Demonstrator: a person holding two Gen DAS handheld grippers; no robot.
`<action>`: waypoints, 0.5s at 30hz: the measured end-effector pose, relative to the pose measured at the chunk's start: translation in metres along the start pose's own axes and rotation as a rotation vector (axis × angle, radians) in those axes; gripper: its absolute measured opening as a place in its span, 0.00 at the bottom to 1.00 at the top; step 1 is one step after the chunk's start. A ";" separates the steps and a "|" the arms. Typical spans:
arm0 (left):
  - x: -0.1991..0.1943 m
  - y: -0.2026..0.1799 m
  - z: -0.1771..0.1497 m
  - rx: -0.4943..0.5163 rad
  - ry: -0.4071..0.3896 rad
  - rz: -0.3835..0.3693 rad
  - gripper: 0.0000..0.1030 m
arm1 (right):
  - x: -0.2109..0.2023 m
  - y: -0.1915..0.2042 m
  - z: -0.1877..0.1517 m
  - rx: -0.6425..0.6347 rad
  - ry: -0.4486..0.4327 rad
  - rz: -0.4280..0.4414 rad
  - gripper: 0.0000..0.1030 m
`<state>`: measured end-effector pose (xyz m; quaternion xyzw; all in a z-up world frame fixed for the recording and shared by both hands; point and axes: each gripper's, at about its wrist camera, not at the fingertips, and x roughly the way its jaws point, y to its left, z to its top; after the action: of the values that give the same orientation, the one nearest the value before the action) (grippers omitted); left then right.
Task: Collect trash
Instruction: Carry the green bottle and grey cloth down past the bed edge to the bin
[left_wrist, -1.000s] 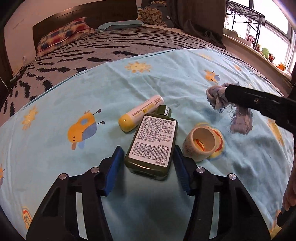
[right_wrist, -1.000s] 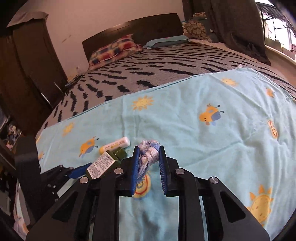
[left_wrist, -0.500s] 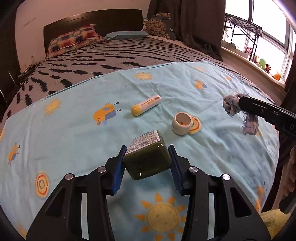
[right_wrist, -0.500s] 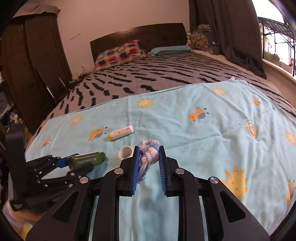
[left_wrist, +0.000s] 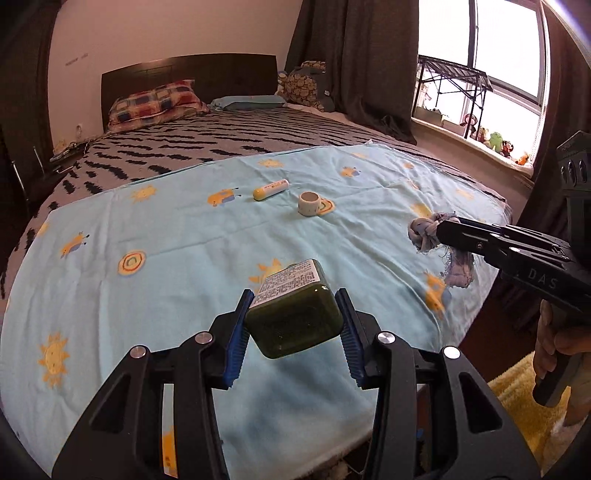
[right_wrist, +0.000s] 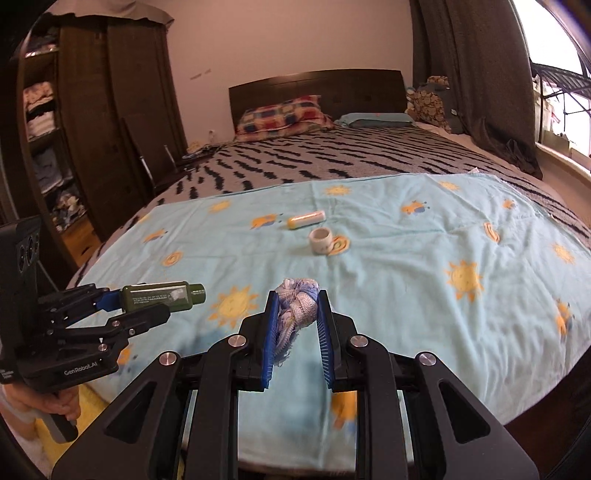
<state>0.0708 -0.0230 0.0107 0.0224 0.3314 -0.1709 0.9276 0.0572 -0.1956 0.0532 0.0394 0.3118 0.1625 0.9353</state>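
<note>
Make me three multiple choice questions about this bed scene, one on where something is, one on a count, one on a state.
1. Where is the green bottle?
A. On the pillow
B. Between the left gripper's fingers
C. On the windowsill

2. How many items lie loose on the blue sheet?
A. Two
B. Four
C. None

3. What is the right gripper doing?
A. Open, empty
B. Shut on a knotted rag
C. Shut on a cup

Answers: 1 B, bottle sits between blue pads. 2 A, only the yellow-capped tube and small white cup. 3 B, rag pinched between its fingers.

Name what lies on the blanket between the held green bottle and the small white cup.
Nothing: in the left wrist view, only bare blanket with printed suns stretches from the bottle in the left gripper to the cup.
</note>
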 end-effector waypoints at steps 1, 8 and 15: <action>-0.006 -0.002 -0.008 -0.001 -0.003 -0.002 0.41 | -0.004 0.003 -0.007 -0.006 0.001 0.000 0.21; -0.034 -0.025 -0.074 -0.012 0.004 -0.051 0.41 | -0.046 0.024 -0.063 -0.041 0.017 0.024 0.21; -0.024 -0.042 -0.131 -0.020 0.125 -0.108 0.41 | -0.050 0.025 -0.127 0.041 0.106 0.016 0.21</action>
<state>-0.0402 -0.0350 -0.0728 0.0059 0.3912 -0.2157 0.8947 -0.0629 -0.1917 -0.0159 0.0526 0.3638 0.1656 0.9151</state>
